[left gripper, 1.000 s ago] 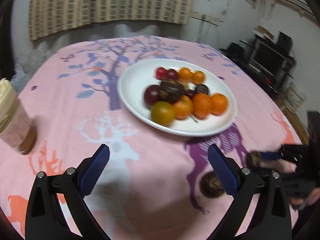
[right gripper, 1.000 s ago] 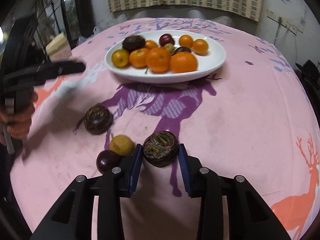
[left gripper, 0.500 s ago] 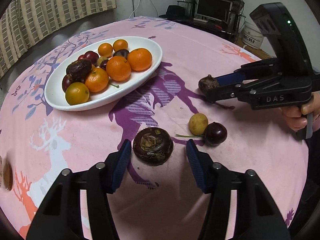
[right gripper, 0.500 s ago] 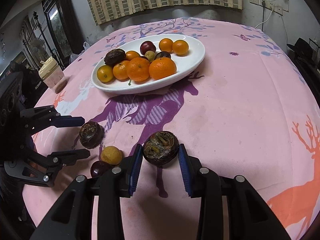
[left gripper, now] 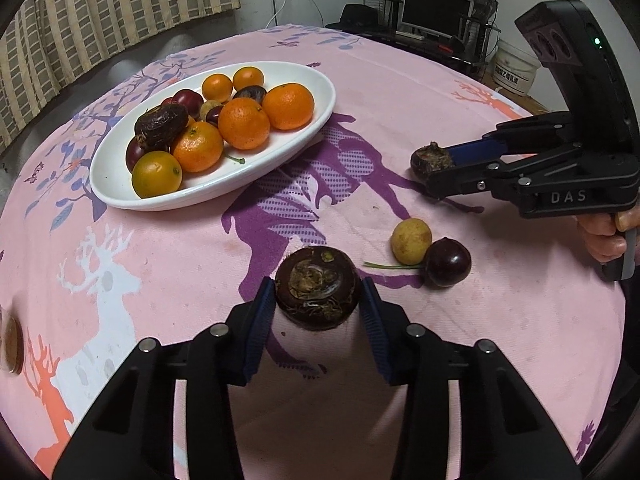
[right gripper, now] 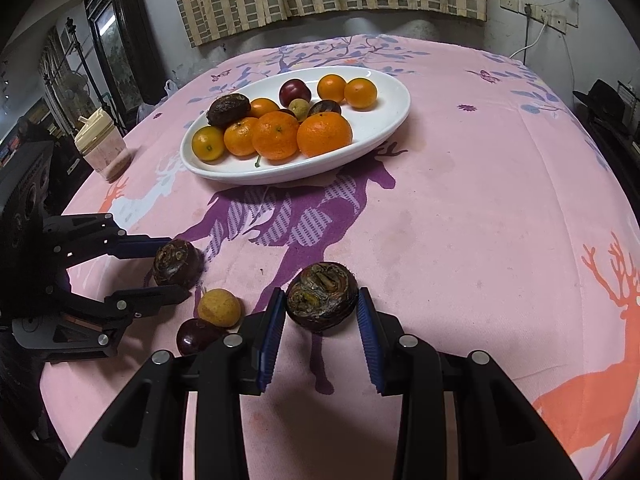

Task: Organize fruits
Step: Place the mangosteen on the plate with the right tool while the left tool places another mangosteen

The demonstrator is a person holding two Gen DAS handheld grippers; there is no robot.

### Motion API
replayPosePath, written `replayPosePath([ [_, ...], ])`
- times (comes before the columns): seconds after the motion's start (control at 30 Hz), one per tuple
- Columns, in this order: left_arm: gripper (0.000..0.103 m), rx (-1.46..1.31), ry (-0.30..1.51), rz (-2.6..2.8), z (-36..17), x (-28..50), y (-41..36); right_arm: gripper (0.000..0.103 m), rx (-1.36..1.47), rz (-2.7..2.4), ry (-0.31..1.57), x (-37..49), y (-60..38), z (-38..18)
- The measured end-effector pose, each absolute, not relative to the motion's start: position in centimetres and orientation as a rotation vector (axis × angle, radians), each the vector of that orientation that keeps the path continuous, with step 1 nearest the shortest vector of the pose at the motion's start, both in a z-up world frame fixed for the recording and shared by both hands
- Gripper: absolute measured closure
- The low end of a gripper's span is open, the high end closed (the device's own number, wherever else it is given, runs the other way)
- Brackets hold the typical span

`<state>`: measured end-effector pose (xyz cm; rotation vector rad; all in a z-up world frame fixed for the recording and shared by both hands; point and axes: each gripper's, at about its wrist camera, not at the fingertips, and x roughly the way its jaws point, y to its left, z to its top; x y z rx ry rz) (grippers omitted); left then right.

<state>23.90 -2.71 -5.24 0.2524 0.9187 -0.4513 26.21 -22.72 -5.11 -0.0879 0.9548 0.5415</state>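
A white oval plate (left gripper: 280,160) (right gripper: 384,128) holds oranges, plums and a dark water chestnut. My left gripper (left gripper: 318,300) is shut on a dark water chestnut (left gripper: 318,288), also seen in the right wrist view (right gripper: 176,262). My right gripper (right gripper: 322,312) is shut on another dark water chestnut (right gripper: 322,296) and holds it just above the cloth; it also shows in the left wrist view (left gripper: 432,160). A small yellow fruit (left gripper: 411,241) (right gripper: 219,307) and a dark plum (left gripper: 447,262) (right gripper: 196,336) lie touching on the cloth between the grippers.
The round table wears a pink cloth (right gripper: 480,200) with deer and tree prints. A lidded jar (right gripper: 102,144) stands at the table's left edge. Shelves, a monitor (left gripper: 436,12) and a bucket stand beyond the table.
My left gripper swung from facing the plate to the near chestnut, then closed its fingers on it. My right gripper kept its hold on its chestnut and lifted it slightly.
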Motion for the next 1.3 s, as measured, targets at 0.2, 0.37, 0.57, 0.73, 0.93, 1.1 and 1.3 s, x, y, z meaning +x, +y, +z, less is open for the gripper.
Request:
replayPosePath([
  [0.2, 0.06, 0.13, 0.852, -0.483, -2.4, 24.3, -1.5, 0.066, -0.076, 0.529, 0.913, 27.1, -22.3, -4.0],
  [0.37, 0.06, 0.038, 0.76, -0.391, 1.4, 28.5, 0.3, 0.066, -0.1, 0.484, 0.783, 29.9, -20.0, -0.9],
  [0.57, 0.06, -0.053, 0.715, -0.239, 2.2, 35.7, 2.6, 0.066, -0.05, 0.469, 0.737, 35.8, -17.1, 0.1],
  [0.73, 0.018, -0.117, 0.719, -0.133, 2.1, 37.4, 4.6, 0.048, -0.049, 0.463, 0.757, 37.5, -15.8, -0.7],
  [0.93, 0.006, -0.136, 0.665, -0.08, 3.5, 34.3, 5.7, 0.044, -0.066, 0.504, 0.759, 33.6, -16.7, -0.1],
  [1.1, 0.005, -0.105, 0.682, -0.015, 2.2, 30.6, 5.6, 0.042, -0.093, 0.535, 0.788, 29.2, -17.9, -1.4],
  [1.3, 0.005, -0.114, 0.711, 0.01, 0.4, 27.2, 5.9, 0.042, -0.092, 0.609, 0.909, 24.8, -18.7, -4.0],
])
